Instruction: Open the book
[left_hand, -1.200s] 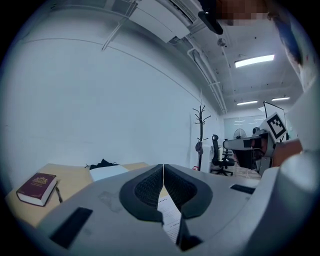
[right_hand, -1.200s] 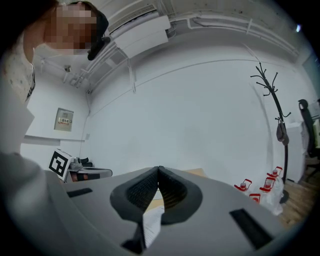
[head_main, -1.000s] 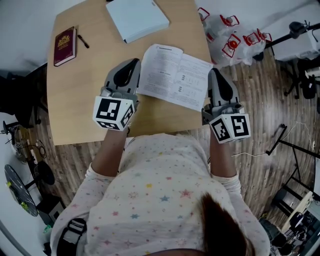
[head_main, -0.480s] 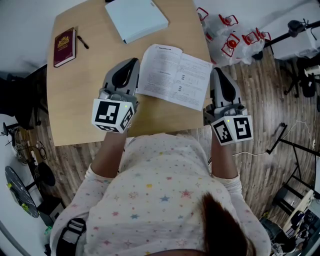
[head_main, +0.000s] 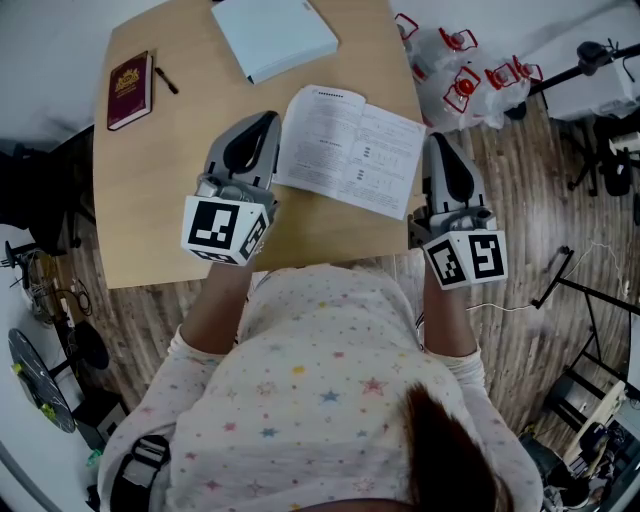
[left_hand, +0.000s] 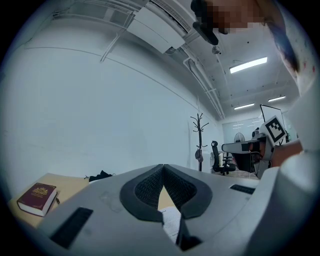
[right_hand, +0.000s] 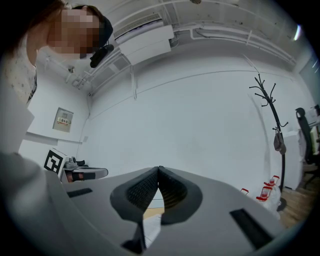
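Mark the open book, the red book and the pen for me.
open book (head_main: 348, 150): head view, middle of the printed pages.
red book (head_main: 130, 92): head view, middle of the cover.
pen (head_main: 166, 82): head view, mid-barrel.

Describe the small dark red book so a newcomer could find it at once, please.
On the light wooden table, look to the far left corner in the head view. A small closed maroon book with a gold emblem lies there, a black pen beside it. It has the only dark cover: the open book shows white pages, the large closed book is pale blue.
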